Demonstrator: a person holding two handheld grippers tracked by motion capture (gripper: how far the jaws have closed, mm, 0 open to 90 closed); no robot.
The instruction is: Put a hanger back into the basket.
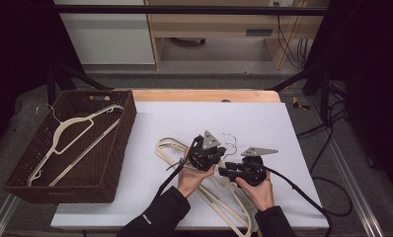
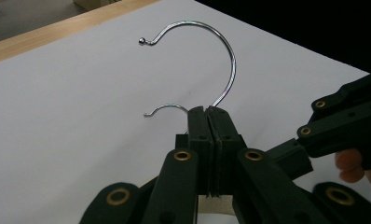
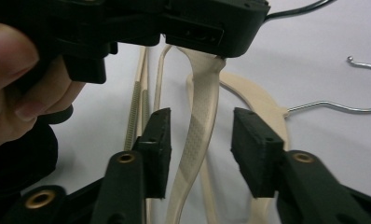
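I count one brown wicker basket (image 1: pixel 115 148) with one cream hanger (image 1: pixel 68 136) lying in it. On the tabletop (image 1: pixel 263 118) I make out two more cream hangers (image 1: pixel 219 195) (their arms overlap, so there may be more) and two metal hooks (image 2: pixel 218 56).

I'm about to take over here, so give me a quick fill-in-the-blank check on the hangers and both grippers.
1. The left gripper is shut at the neck of a cream hanger, just below its metal ____.
2. The right gripper has that hanger's arm between its jaws, which stand ____.
3. The brown wicker basket holds ____ hanger.

Missing words: hook; open; one
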